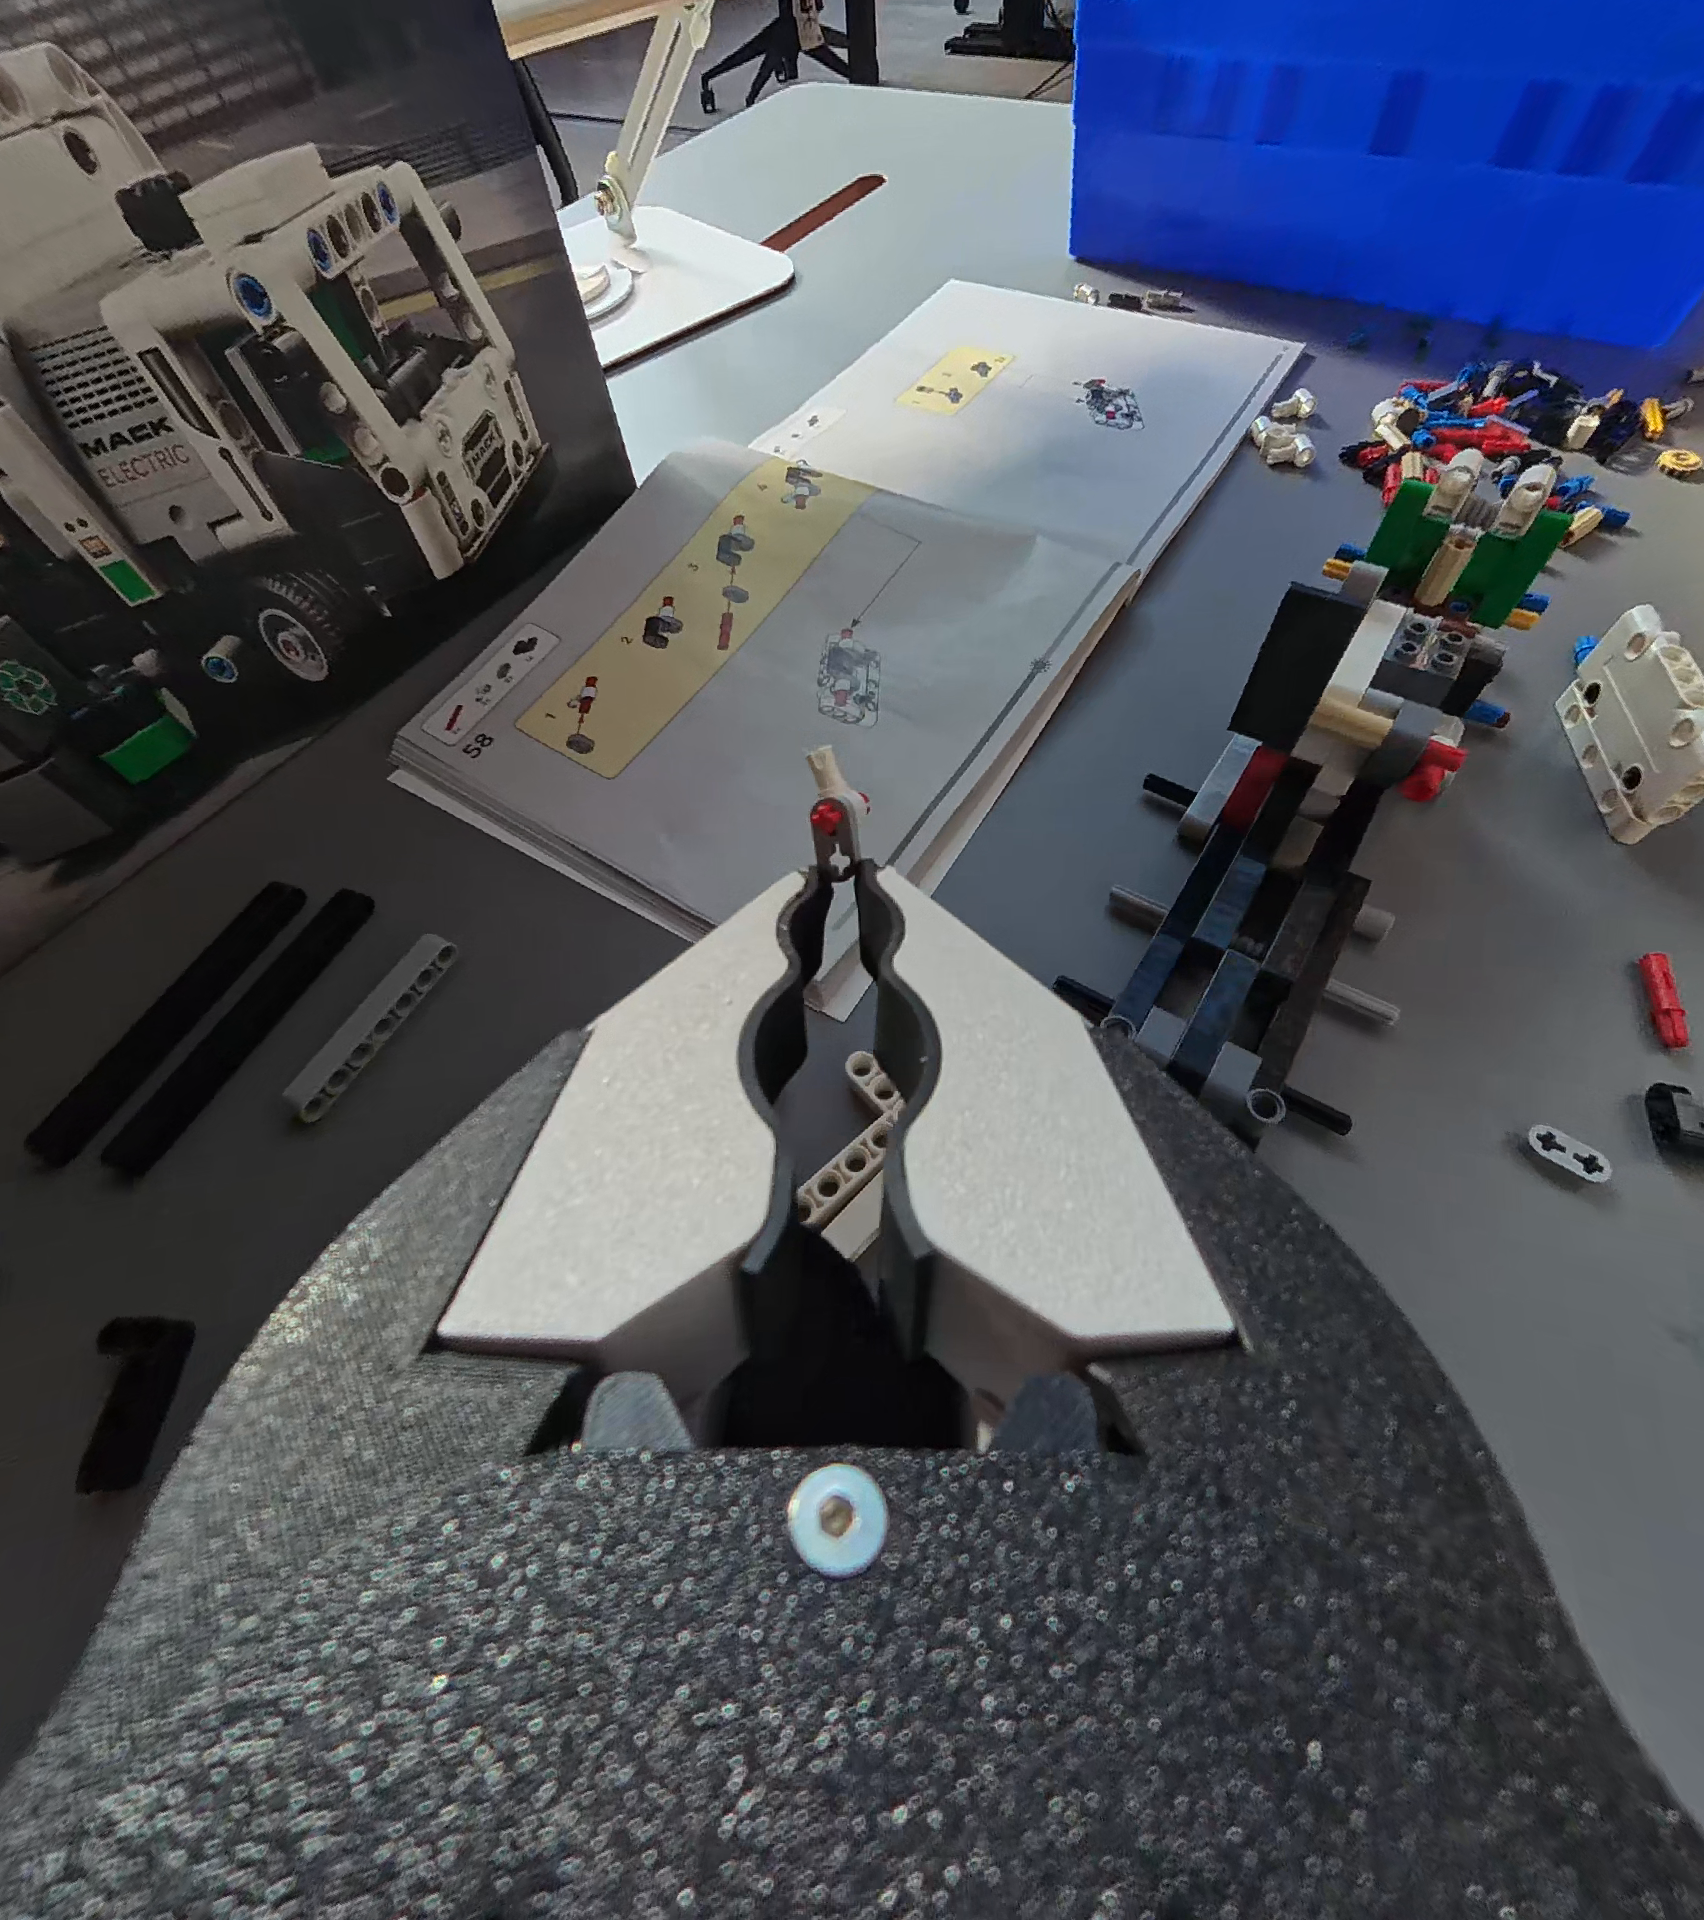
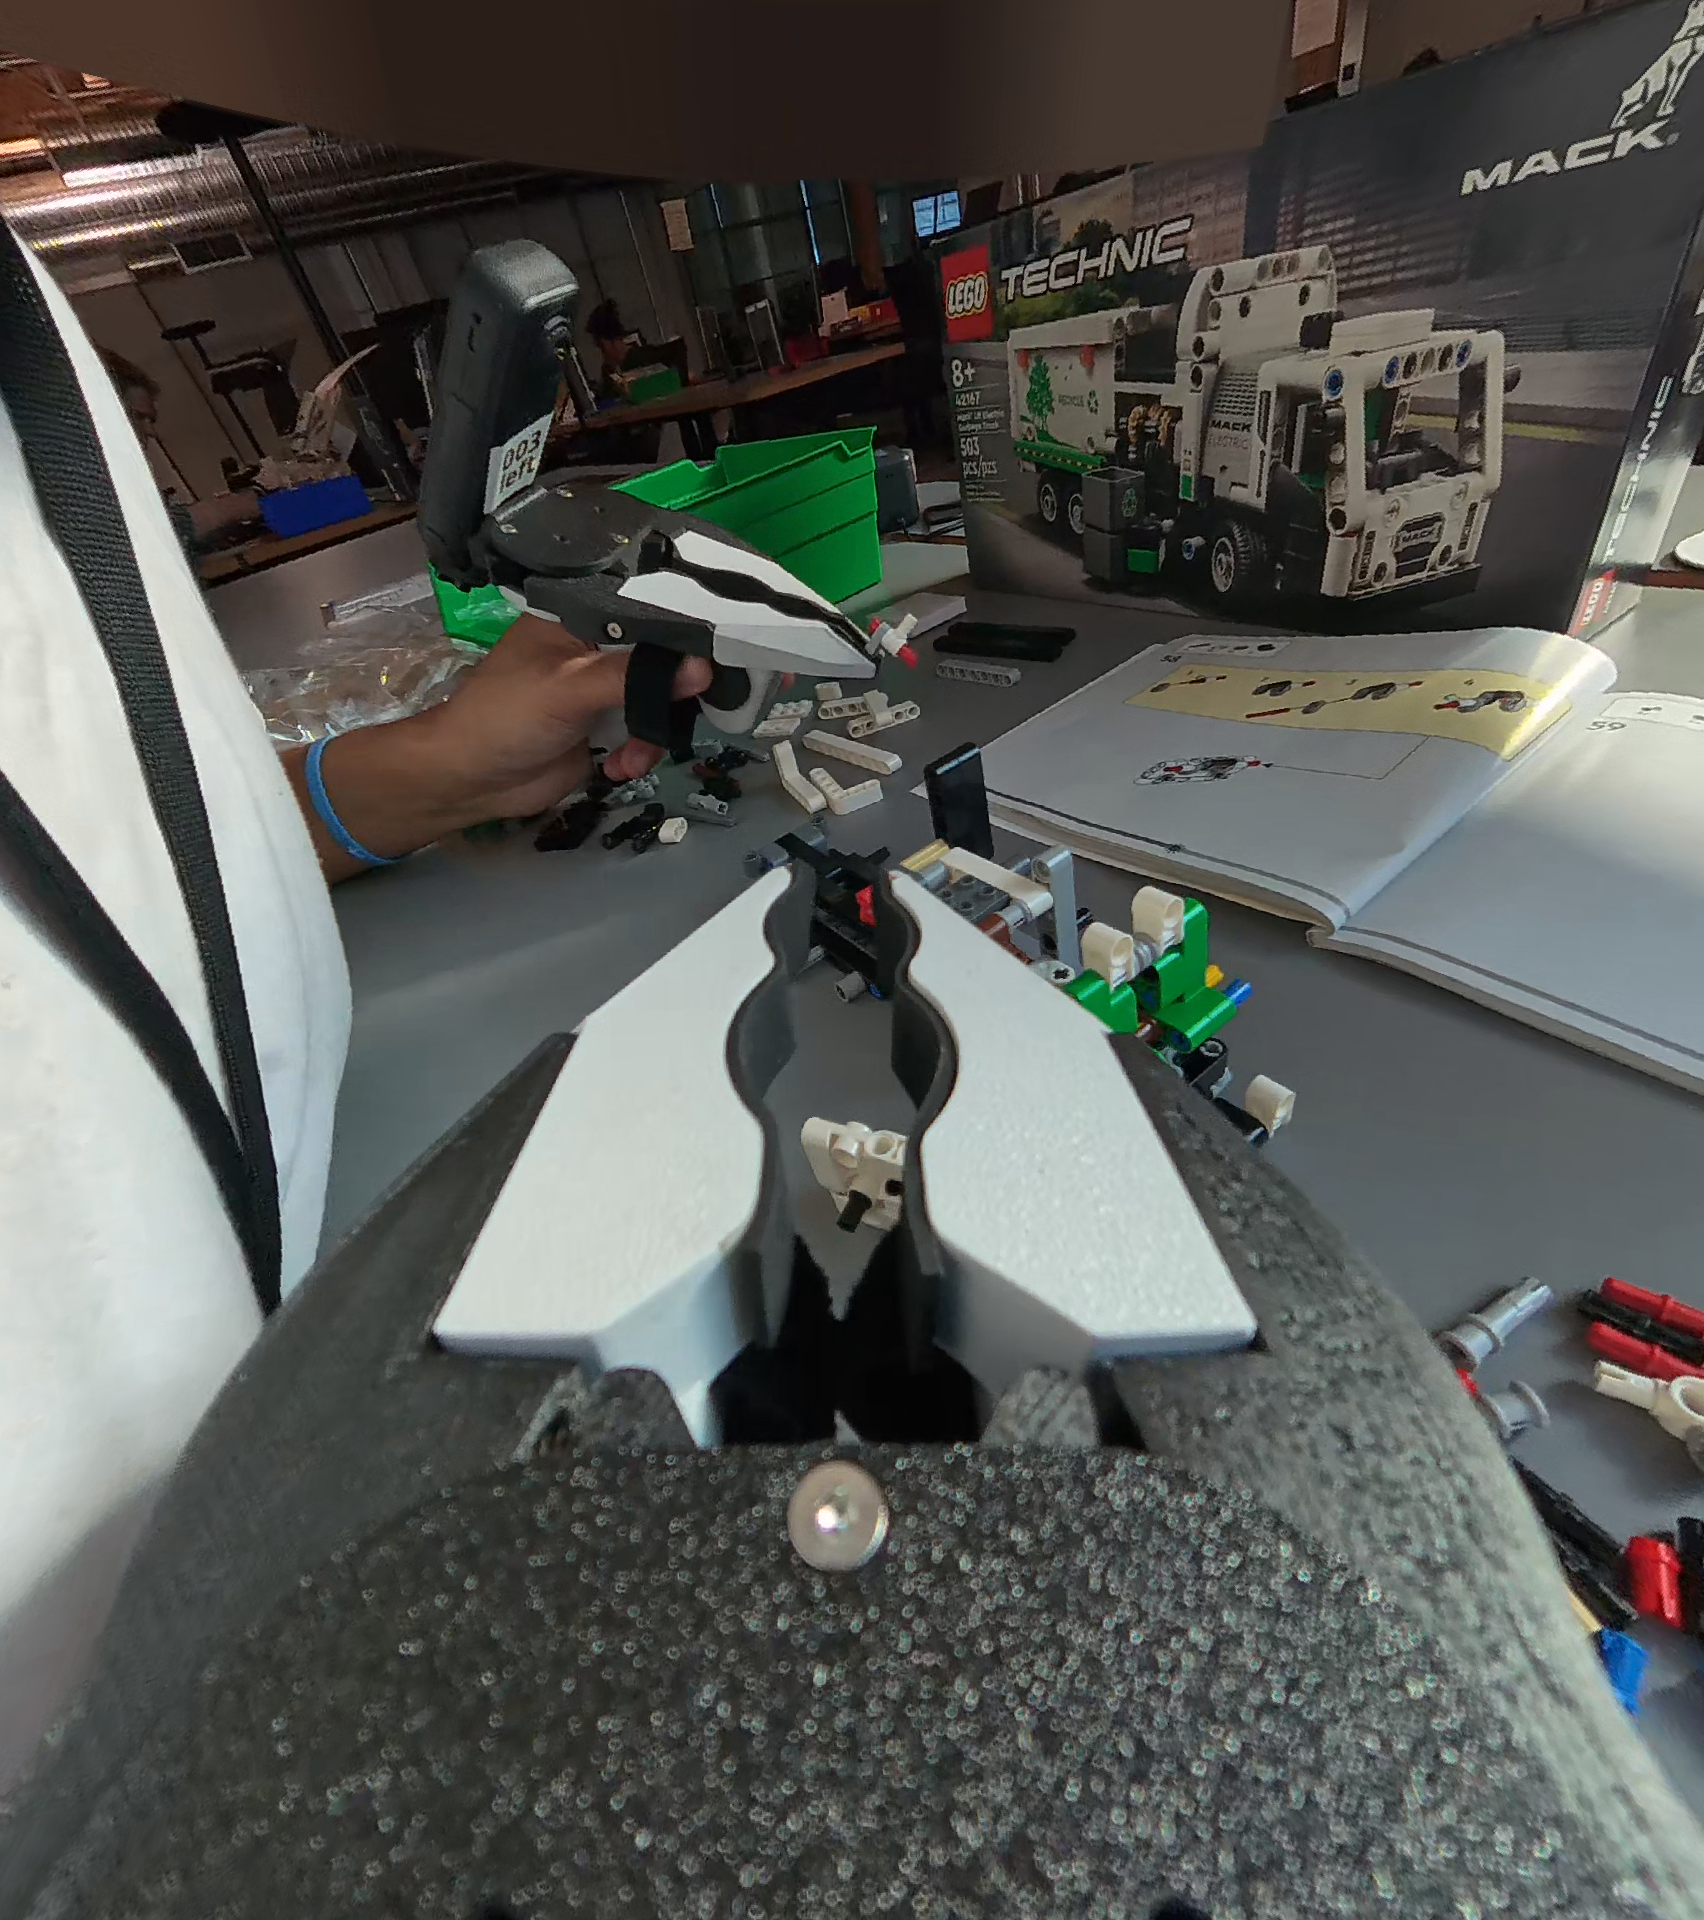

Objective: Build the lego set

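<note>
Wrist views differed: the left view alone showed the blue bin at upper right, the right view alone the green bin and the hand carrying the left gripper. Left jaws were nearly shut, pinching a small grey connector piece with red pin above the open instruction booklet at centre frame. Right gripper stood narrowly open around the black end of the partly built model; pad contact could not be determined.

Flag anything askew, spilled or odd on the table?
Nothing damaged. Loose pins lie scattered by the blue bin, more at the right gripper's side. The booklet page bulges near the fold. The left gripper pinches a small grey-and-red piece by its very end.
</note>
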`<state>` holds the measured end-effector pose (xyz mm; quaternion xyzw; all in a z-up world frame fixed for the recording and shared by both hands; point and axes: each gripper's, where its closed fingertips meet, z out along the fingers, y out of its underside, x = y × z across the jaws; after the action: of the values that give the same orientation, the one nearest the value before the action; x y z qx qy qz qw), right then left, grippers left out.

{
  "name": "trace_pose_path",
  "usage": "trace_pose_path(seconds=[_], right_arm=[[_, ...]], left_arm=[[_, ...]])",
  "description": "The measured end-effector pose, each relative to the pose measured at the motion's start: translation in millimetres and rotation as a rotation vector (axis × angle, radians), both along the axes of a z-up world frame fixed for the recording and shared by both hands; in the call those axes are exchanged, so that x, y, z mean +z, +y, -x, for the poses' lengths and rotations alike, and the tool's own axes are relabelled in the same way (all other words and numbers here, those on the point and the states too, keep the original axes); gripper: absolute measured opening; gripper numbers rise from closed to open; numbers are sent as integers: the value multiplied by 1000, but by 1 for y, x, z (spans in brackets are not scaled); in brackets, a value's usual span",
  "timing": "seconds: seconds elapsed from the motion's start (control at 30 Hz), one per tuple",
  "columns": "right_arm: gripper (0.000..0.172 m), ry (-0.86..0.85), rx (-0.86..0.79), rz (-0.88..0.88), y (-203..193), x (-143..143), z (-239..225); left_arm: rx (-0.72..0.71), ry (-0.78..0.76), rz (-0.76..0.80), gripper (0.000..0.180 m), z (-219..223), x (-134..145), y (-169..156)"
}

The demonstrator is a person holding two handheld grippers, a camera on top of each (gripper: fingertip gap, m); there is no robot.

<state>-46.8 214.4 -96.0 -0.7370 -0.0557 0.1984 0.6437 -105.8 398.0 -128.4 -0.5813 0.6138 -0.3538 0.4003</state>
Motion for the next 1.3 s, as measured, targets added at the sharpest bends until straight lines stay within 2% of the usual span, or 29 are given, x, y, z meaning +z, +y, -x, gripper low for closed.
trace_pose_path(seconds=[0.23, 0.6, 0.83, 0.93, 1.03, 1.13, 1.3], right_arm=[[10, 18, -49, 14, 2, -2, -8], [10, 15, -62, 22, 1, -3, -9], [10, -8, -100, 11, 1, -2, -14], [11, -22, -103, 16, 2, -3, -13], [11, -33, -91, 16, 1, -3, -10], [12, -21, -83, 4, -1, -1, -7], [15, 45, 77, 52, -9, -3, 36]], left_arm=[[20, -9, 79, 4, 2, 2, 8], [-19, 23, -14, 3, 1, -5, -1], [-38, 34, 16, 3, -1, -8, -6], [-43, 15, 14, 3, -3, 0, -11], [-79, -8, -7, 3, -5, 13, -32], [-148, 24, -7, 2, -1, 13, -74], [-216, 107, 25, 3, 16, -11, -154]])
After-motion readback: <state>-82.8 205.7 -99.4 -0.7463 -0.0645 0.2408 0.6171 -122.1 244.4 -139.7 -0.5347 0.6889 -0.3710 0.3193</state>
